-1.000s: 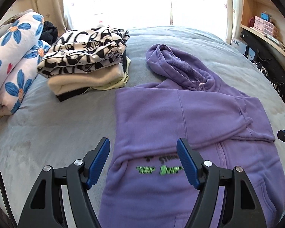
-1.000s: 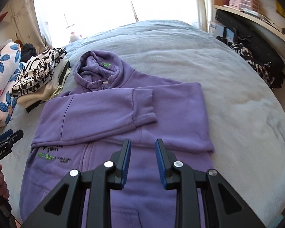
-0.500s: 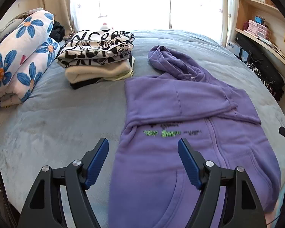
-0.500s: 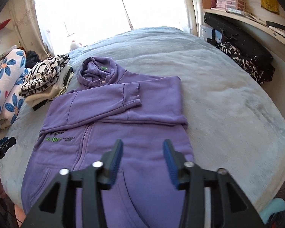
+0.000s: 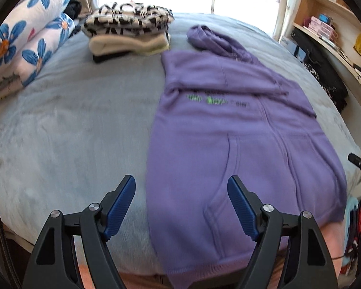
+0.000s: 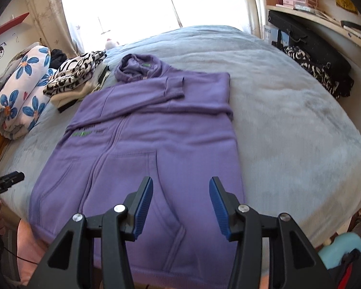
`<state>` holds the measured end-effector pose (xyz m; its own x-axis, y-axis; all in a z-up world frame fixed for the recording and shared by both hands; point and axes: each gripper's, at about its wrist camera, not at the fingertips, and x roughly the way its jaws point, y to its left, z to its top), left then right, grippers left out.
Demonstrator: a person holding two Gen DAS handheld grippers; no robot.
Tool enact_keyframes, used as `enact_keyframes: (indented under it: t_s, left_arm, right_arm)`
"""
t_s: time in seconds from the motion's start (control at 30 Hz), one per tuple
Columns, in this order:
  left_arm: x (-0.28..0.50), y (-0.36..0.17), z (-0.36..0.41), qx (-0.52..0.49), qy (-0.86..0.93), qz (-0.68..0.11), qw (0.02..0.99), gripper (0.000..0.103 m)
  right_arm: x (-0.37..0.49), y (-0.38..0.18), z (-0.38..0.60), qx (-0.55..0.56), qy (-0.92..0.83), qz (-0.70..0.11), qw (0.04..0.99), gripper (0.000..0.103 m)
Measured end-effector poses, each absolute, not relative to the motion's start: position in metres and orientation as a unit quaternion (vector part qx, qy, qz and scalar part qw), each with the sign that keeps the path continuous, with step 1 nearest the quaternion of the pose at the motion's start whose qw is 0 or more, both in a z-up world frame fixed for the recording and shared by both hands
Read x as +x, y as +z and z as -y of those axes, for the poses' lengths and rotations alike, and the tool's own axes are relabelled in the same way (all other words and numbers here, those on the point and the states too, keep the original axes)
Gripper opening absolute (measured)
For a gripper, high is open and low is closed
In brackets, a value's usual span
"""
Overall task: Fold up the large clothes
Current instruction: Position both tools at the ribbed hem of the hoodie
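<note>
Lying front-up on the grey-blue bed (image 5: 67, 130), the purple zip hoodie (image 5: 231, 132) has both sleeves folded across its chest, one cuff (image 6: 174, 85) resting near the middle just below the hood (image 6: 138, 68). Green lettering (image 5: 211, 100) shows under the edge of the folded sleeve. The hem hangs slightly over the near edge of the mattress.

The left gripper (image 5: 181, 208) hovers above the lower left part of the hoodie, its blue-padded fingers (image 5: 120, 207) spread wide with nothing between them; one finger is over bare blanket, the other over the kangaroo pocket. The right gripper (image 6: 180, 208) hangs above the lower right part of the garment, its fingers (image 6: 143, 207) also well apart and empty.

Beyond the hoodie's left shoulder sits a stack of folded clothes (image 5: 130, 33), topped by a black-and-white printed piece. Farther left, a rolled floral quilt (image 5: 26, 45) with blue flowers lies along the bed's edge. Wooden shelves (image 5: 329, 12) with small boxes line the right wall.
</note>
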<state>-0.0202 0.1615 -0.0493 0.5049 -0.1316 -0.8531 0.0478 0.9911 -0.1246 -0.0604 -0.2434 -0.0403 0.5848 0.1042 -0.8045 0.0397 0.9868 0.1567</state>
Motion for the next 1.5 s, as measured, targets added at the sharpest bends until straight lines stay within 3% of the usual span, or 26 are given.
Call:
enact_keyframes:
  t_s: [0.37,0.6,1.33,1.4,1.5]
  left_arm:
    - [-0.05,-0.094,-0.167,-0.065,-0.086,-0.535,0.838,0.077]
    - [-0.062,-0.109,-0.174,-0.085,-0.091,-0.551,0.825,0.077]
    - [-0.069,-0.128,-0.158,-0.119,-0.121,-0.578,0.798,0.079]
    - [-0.069,-0.129,-0.155,-0.115,-0.124,-0.58,0.797,0.079]
    - [-0.068,-0.131,-0.154,-0.123,-0.133,-0.587,0.79,0.079]
  right_arm:
    - [-0.104,-0.077,0.283,0.103,0.007,-0.494,0.863,0.049]
    - [-0.125,-0.103,0.304,0.174,0.032,-0.51,0.842,0.049]
    - [-0.133,-0.13,0.273,0.212,0.15,-0.525,0.811,0.051]
    - [-0.132,-0.132,0.272,0.216,0.151,-0.524,0.81,0.049]
    - [-0.13,-0.134,0.274,0.218,0.144,-0.522,0.812,0.034]
